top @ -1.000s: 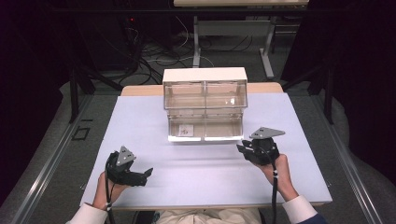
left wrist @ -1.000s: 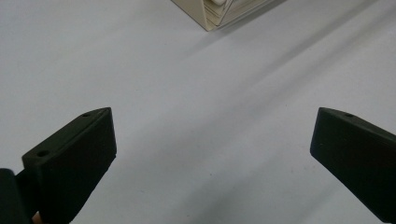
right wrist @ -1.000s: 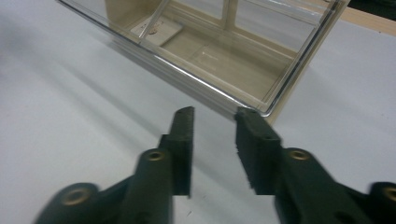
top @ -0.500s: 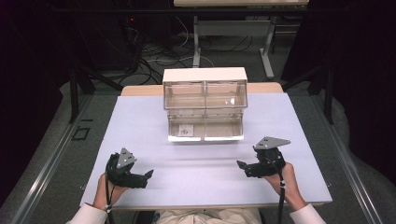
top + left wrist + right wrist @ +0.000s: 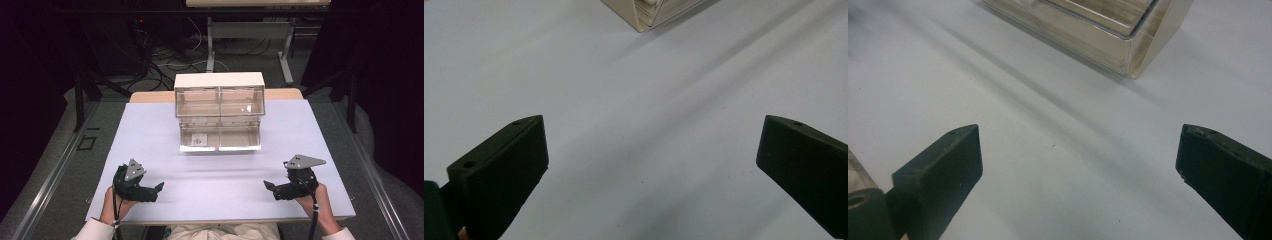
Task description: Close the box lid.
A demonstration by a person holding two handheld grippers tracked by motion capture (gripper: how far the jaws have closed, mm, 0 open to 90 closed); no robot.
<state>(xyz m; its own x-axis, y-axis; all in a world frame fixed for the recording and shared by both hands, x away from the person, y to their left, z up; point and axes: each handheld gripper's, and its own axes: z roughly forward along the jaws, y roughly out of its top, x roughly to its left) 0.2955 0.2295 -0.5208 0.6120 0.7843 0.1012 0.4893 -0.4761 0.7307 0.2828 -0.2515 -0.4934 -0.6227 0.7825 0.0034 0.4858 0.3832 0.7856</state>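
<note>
**Both grippers low at the near edge, fingers apart and empty**

The left gripper [image 5: 159,188] sits over the near left part of the pale surface [image 5: 150,130], held in the person's left hand [image 5: 112,212], whose forearm comes in from the bottom edge in a white sleeve. Its nose points inward, toward the middle of the surface. In the left gripper view its two black fingers [image 5: 499,170] stand wide apart with bare surface between them; nothing is held.

The right gripper [image 5: 267,186] mirrors it over the near right part, in the right hand [image 5: 320,205], nose turned inward and slightly down, grey three-cornered plate on top. Its jaws have just been opening; in the right gripper view the fingers [image 5: 943,167] are spread wide, and nothing lies between them.

The clear drawer cabinet [image 5: 220,110] stands at the middle of the surface, toward the far side, well apart from both grippers. Its lower row of drawers juts forward of the upper row, and the lower left drawer holds a small item too small to make out.
</note>
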